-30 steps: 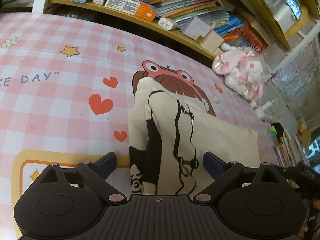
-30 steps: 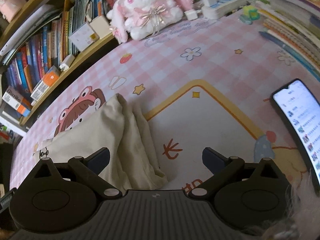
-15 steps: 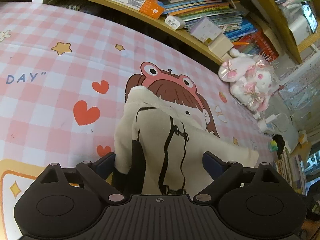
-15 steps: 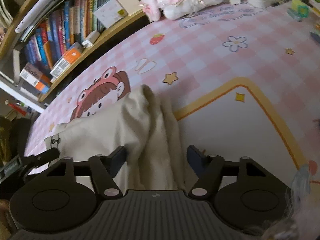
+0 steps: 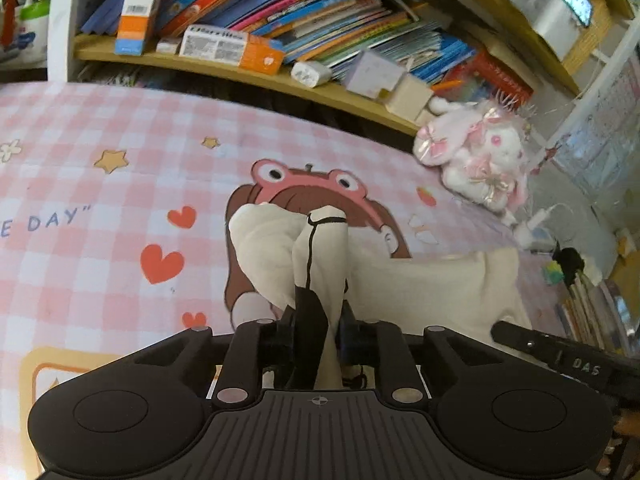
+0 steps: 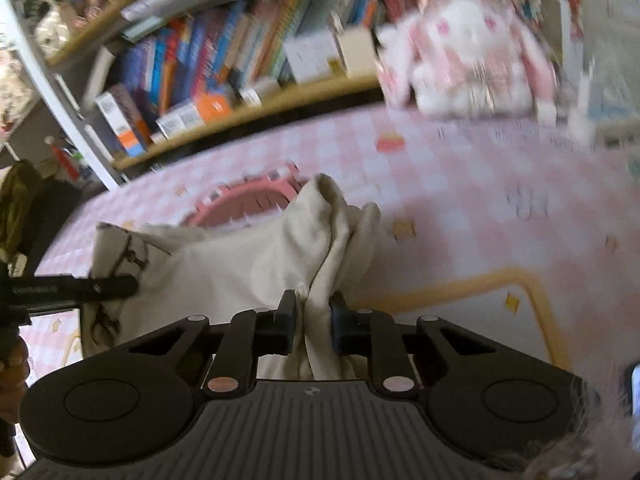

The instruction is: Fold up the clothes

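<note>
A cream garment [image 5: 420, 284] with black line print lies bunched on the pink checked table cover [image 5: 100, 200]. My left gripper [image 5: 318, 320] is closing, and its jaws pinch the garment's left end, which stands up in a fold between them. In the right wrist view the same cream garment [image 6: 240, 252] stretches off to the left. My right gripper [image 6: 314, 316] is closing too, its jaws clamped on the garment's right end. The right wrist view is blurred. Each gripper's dark handle shows at the edge of the other's view.
A wooden shelf [image 5: 256, 76] packed with books and boxes runs along the table's far side. A pink and white plush rabbit [image 5: 480, 156] sits at the far right. A phone [image 6: 634, 388] lies at the right edge of the right wrist view.
Both grippers went from wide open to pinched on the garment's ends. Both ends now rise bunched off the table, and the right view has rolled.
</note>
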The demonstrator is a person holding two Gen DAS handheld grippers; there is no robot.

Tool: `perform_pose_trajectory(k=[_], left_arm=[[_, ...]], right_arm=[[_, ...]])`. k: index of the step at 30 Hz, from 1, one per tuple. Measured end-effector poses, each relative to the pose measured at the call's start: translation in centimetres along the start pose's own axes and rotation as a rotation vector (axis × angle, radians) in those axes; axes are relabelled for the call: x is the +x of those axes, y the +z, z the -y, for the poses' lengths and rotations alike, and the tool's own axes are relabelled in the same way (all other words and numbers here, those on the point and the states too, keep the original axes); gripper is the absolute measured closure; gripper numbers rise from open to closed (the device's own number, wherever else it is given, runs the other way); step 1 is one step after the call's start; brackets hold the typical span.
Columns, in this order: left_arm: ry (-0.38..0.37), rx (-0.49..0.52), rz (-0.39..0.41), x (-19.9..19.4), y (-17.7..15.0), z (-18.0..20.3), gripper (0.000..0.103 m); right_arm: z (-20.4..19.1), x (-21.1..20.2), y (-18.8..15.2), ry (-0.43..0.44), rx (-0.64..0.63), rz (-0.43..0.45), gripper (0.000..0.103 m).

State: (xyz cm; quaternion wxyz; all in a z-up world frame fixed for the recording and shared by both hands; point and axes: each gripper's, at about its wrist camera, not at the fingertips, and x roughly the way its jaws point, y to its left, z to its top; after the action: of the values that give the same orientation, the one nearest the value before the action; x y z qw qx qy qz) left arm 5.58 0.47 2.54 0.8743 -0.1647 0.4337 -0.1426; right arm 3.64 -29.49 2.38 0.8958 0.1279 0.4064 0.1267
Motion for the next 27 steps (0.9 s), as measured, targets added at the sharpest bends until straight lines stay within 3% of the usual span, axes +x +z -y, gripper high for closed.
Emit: perform_pose_trajectory(k=[3,5,7,9,13,16,19,20,21,23,27], left_arm=[[-0.009,-0.046,-0.015,0.3,0.0,-0.9,0.082],[-0.017,-0.057,-0.027,0.5,0.1,-1.3,0.075],[-0.016,-0.056,-0.043,1.1,0.2,-1.7,0.067],[-0.014,-0.074,-0.049,1.5,0.1,-2.2,0.061],[-0.022,-0.122,-0.052,1.9,-0.3,-3.2,0.047],[-0.043,-0.135,-0.045,2.2,-0.5,-3.7,0.042],[-0.06,-0.143,-0.038,2.4,-0.5,-3.7,0.045],[-0.067,-0.148,-0.043,2.5,-0.5,-3.6,0.06],[-0.074,-0.156,-0.055,2.7,-0.6,-3.5,0.069],[-0.056,-0.122,-0.041,2.4,-0.8,-2.5,0.081],[-0.052,0.006,0.013,0.0,-1.2,0.2,0.085]], right_arm=[[0.6,0.2,0.0,0.003,0.027,-0.017,0.087],[1.3,0.6,-0.1,0.009,0.067,-0.049,0.086],[2.1,0.9,-0.2,0.02,0.114,-0.068,0.08],[2.8,1.2,-0.4,0.022,0.163,-0.085,0.063],[3.8,1.9,-0.6,0.047,0.228,-0.117,0.055],[4.4,2.3,-0.8,0.067,0.265,-0.125,0.053],[4.6,2.5,-0.7,0.091,0.282,-0.117,0.052],[4.6,2.5,-0.7,0.094,0.281,-0.116,0.053],[4.6,2.6,-0.6,0.097,0.277,-0.116,0.061],[4.1,2.8,-0.5,0.095,0.259,-0.123,0.074],[1.4,0.8,-0.1,0.055,0.064,-0.047,0.084]])
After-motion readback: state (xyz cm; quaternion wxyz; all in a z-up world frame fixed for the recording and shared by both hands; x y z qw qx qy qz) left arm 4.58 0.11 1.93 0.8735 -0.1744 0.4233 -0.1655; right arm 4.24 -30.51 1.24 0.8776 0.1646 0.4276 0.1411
